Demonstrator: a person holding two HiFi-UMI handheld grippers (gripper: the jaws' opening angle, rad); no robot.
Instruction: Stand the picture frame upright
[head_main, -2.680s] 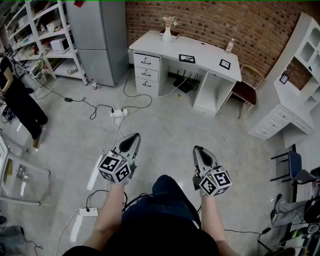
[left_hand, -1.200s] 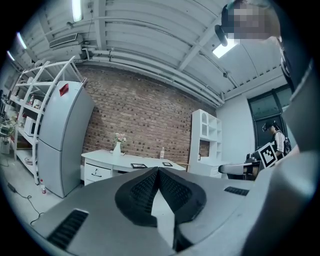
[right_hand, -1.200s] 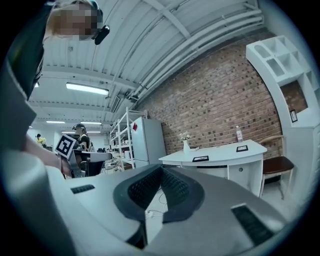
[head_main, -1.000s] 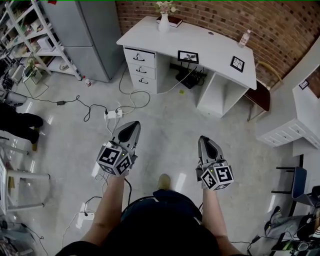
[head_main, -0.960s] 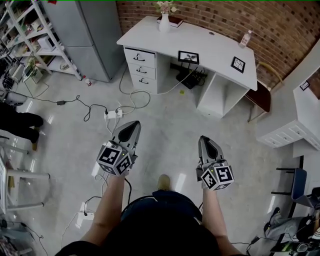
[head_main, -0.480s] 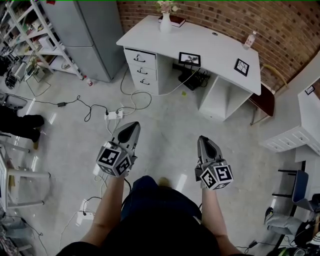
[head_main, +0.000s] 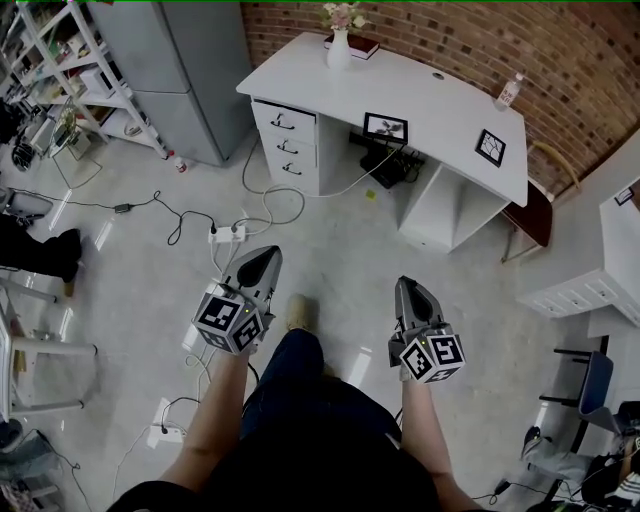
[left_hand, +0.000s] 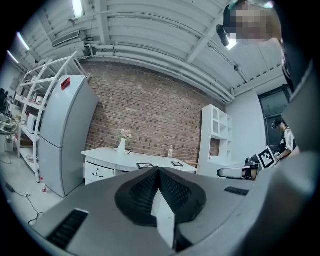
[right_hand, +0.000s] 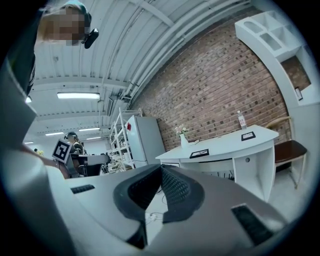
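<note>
Two black picture frames lie flat on the white desk (head_main: 330, 80): one near its front middle (head_main: 385, 127), one toward the right end (head_main: 490, 146). In the left gripper view both frames (left_hand: 145, 165) (left_hand: 176, 163) show far ahead on the desk, as they do in the right gripper view (right_hand: 202, 153) (right_hand: 248, 136). My left gripper (head_main: 262, 258) and right gripper (head_main: 403, 290) hover over the floor, well short of the desk. Both are shut with nothing between the jaws.
A vase of flowers (head_main: 339, 50) and a bottle (head_main: 509, 92) stand at the desk's back. A power strip (head_main: 228, 234) with cables lies on the floor ahead. Grey fridge (head_main: 190, 70) and shelving (head_main: 60, 80) at left; brown chair (head_main: 530, 215) and white cabinet (head_main: 590, 285) at right.
The desk has drawn a little closer as the person walks toward it; a leg has swung forward between the grippers. Both grippers stay shut and level in front.
</note>
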